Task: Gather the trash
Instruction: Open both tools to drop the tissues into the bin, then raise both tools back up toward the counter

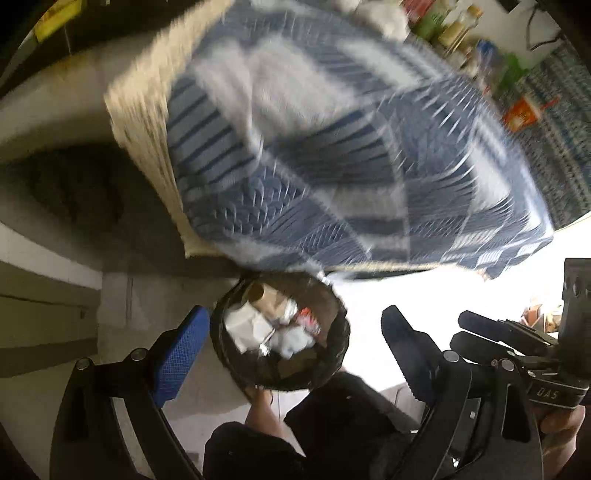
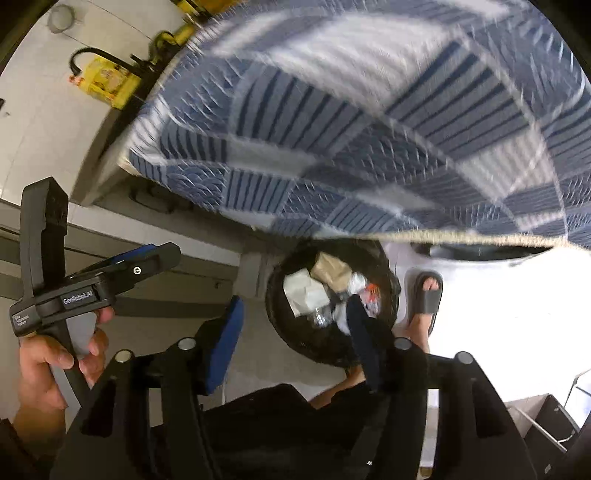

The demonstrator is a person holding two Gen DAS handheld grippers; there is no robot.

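Note:
A black trash bin (image 1: 334, 354) stands on the floor below the table edge, holding crumpled white paper (image 1: 251, 325), a cardboard tube (image 1: 258, 291) and wrappers. It also shows in the right wrist view (image 2: 291, 336). My left gripper (image 1: 291, 343) is open and empty, hovering above the bin, which sits between its blue pads (image 1: 177, 354). My right gripper (image 2: 295, 339) is open and empty over the same bin. It also shows at the right of the left wrist view (image 1: 469, 328). The left gripper appears at the left of the right wrist view (image 2: 147, 258).
A table under a blue and white patterned cloth (image 1: 332, 140) overhangs the bin; the view is motion-blurred. Bottles and packets (image 1: 461, 33) stand at its far side. The person's sandalled foot (image 2: 426, 295) is beside the bin. Yellow items (image 2: 107, 81) lie on the floor.

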